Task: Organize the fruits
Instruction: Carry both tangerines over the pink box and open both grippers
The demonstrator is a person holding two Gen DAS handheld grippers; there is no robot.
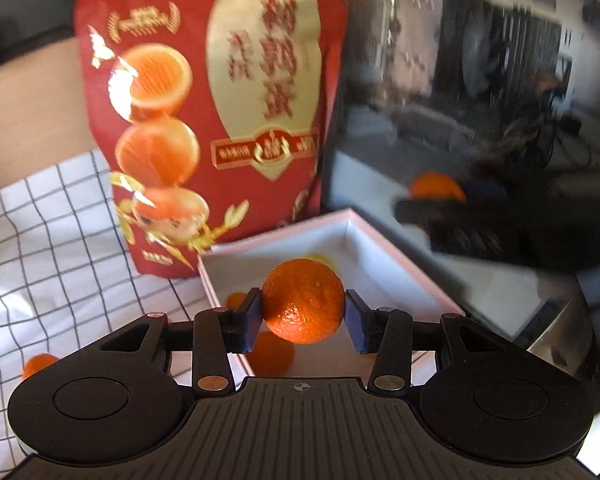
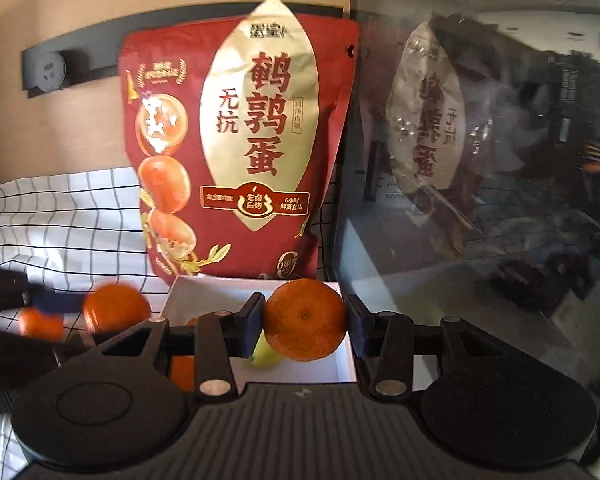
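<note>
In the left wrist view my left gripper [image 1: 303, 316] is shut on a tangerine [image 1: 300, 292], held above a white box with a pink rim [image 1: 252, 264]. More orange fruit [image 1: 274, 354] lies in the box beneath it. My right gripper [image 2: 305, 322] is shut on a second tangerine [image 2: 305, 312] over the same box [image 2: 220, 292], where a yellow-green fruit [image 2: 265, 354] and an orange one [image 2: 182, 372] lie. Each view catches the other gripper as a blur: dark fingers [image 1: 460, 212] at the right, a blue-padded finger [image 2: 56, 304] at the left beside its tangerine [image 2: 116, 306].
A tall red snack pouch [image 1: 220, 100] stands just behind the box, against the wall. A dark reflective glass panel [image 1: 480, 80] rises at the right. A white checked cloth [image 1: 60, 240] covers the table, with a loose tangerine [image 1: 39, 362] on it at the left.
</note>
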